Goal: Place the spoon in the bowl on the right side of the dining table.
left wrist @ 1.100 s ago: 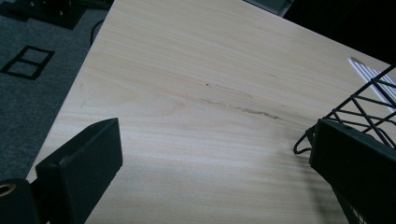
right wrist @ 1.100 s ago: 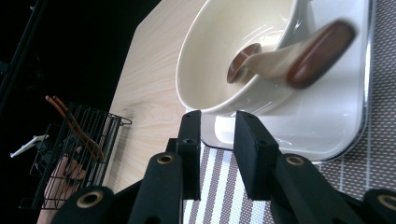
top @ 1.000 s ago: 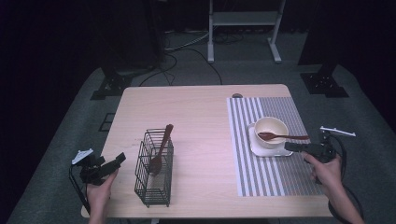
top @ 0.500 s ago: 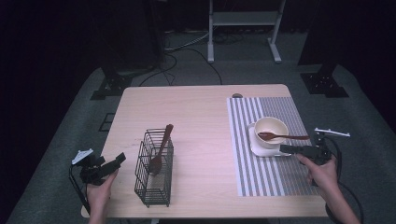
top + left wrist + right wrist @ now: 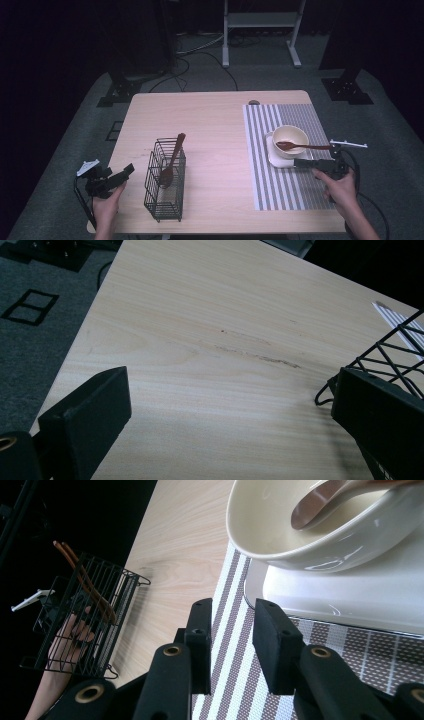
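- While my left gripper (image 5: 127, 171) sat wide apart beside the wire basket (image 5: 164, 186), it gripped nothing.
- My right gripper (image 5: 231, 630) was parted narrowly, empty, near the bowl (image 5: 290, 139) holding a spoon (image 5: 303, 146).

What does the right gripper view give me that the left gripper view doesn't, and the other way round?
Right gripper view: the cream bowl with a brown spoon in it, standing on a white square plate, its jaws parted over the striped placemat's rows. Left gripper view: wide-open jaws over bare wood and the grey floor beside the table. Both: the black wire basket, the placemat and the wooden table.
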`<act>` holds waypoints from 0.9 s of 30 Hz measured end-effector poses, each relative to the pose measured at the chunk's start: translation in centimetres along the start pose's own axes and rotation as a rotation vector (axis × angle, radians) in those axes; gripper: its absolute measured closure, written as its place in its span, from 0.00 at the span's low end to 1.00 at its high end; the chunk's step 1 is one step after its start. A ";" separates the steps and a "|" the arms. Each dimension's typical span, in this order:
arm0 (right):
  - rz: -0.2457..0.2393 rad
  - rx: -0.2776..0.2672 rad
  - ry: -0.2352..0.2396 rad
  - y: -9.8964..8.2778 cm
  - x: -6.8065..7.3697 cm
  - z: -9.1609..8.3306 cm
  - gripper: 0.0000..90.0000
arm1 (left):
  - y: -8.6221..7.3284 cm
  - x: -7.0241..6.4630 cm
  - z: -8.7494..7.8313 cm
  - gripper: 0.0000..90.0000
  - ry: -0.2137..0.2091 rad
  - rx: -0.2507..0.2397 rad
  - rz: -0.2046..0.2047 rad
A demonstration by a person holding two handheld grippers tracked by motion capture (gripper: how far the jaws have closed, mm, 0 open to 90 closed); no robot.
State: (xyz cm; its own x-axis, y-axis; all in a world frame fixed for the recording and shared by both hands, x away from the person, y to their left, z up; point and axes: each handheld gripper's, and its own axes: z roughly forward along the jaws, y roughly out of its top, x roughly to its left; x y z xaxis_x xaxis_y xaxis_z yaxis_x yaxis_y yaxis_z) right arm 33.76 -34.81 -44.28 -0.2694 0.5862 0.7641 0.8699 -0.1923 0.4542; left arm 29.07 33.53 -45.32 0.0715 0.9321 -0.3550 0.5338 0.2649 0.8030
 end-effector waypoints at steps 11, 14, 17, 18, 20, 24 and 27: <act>-0.018 0.026 -0.001 -0.7 0.4 0.8 0.74 | 0.0 0.0 0.0 0.02 -0.001 -0.001 -0.001; -0.025 0.035 -0.003 -0.9 0.5 1.0 0.74 | 0.0 0.0 0.0 0.02 -0.001 -0.003 -0.003; -0.035 0.042 -0.008 -1.1 0.6 1.2 0.74 | 0.0 0.0 0.0 0.02 -0.001 -0.002 0.000; -0.038 0.044 -0.007 -1.2 0.7 1.3 0.73 | 0.0 0.0 0.0 0.02 -0.001 -0.002 -0.001; -0.041 0.048 -0.006 -1.4 0.8 1.4 0.73 | 0.0 0.0 0.0 0.02 -0.001 -0.002 -0.001; -0.052 0.062 -0.009 -1.8 1.0 1.6 0.72 | 0.0 0.0 0.0 0.02 -0.001 -0.002 -0.001; -0.063 0.068 -0.013 -2.0 1.2 1.7 0.71 | 0.0 0.0 0.0 0.02 -0.001 -0.002 -0.001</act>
State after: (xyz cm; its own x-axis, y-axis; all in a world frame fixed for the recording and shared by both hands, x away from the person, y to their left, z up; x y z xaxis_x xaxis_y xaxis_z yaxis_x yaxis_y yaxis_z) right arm 32.36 -32.33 -45.06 -0.3194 0.6055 0.7290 0.8776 -0.1012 0.4685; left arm 29.07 33.53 -45.29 0.0717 0.9318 -0.3558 0.5321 0.2660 0.8038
